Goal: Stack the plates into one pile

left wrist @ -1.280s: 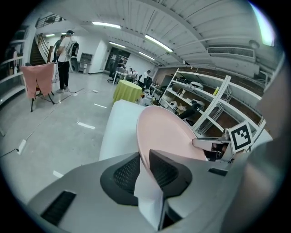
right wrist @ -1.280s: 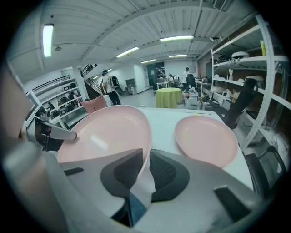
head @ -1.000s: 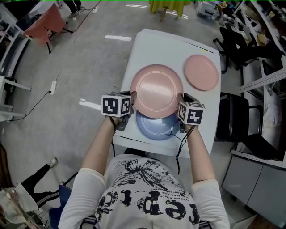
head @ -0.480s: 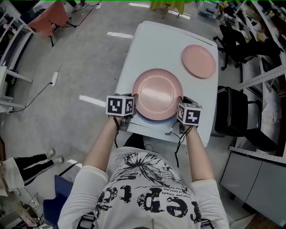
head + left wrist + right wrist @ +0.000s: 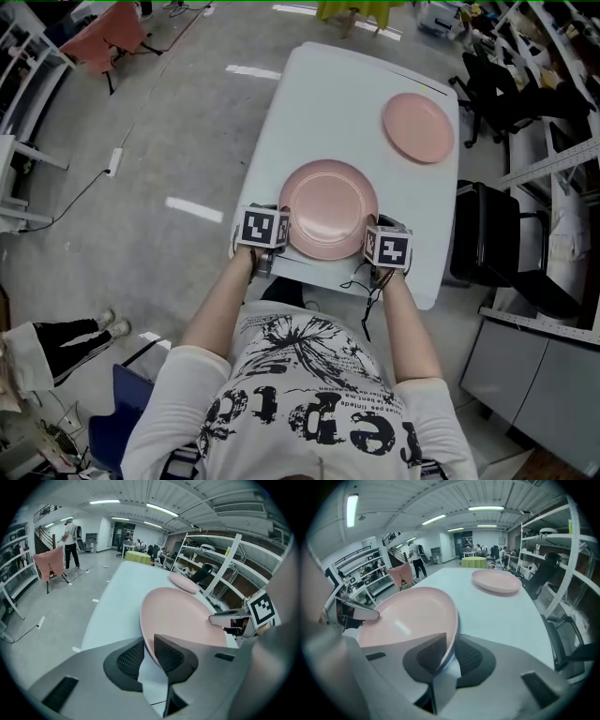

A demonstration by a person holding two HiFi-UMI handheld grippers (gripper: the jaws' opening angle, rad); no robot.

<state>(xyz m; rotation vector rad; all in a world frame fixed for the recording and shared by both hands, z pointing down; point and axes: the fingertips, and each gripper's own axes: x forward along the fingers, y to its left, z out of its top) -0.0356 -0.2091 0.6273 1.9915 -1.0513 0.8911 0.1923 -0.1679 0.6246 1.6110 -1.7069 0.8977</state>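
A large pink plate (image 5: 328, 208) lies low over the near end of the white table (image 5: 328, 94), held at both sides. My left gripper (image 5: 284, 231) is shut on its left rim, which sits between the pads in the left gripper view (image 5: 149, 652). My right gripper (image 5: 367, 240) is shut on the right rim (image 5: 451, 654); its jaws have just been easing open a little with the rim still between them. The blue plate is covered by the pink one; only a thin blue edge (image 5: 458, 618) shows under the rim. A second pink plate (image 5: 418, 127) rests at the far right corner.
The table's near edge runs just under my grippers, and a cable hangs there. A black chair (image 5: 487, 246) stands at the right of the table, with shelving and cabinets beyond. Grey floor lies to the left. A person (image 5: 70, 538) stands far off.
Both grippers have brought the pink plate toward me and down. It now covers the blue plate, which showed at its near edge a second ago.
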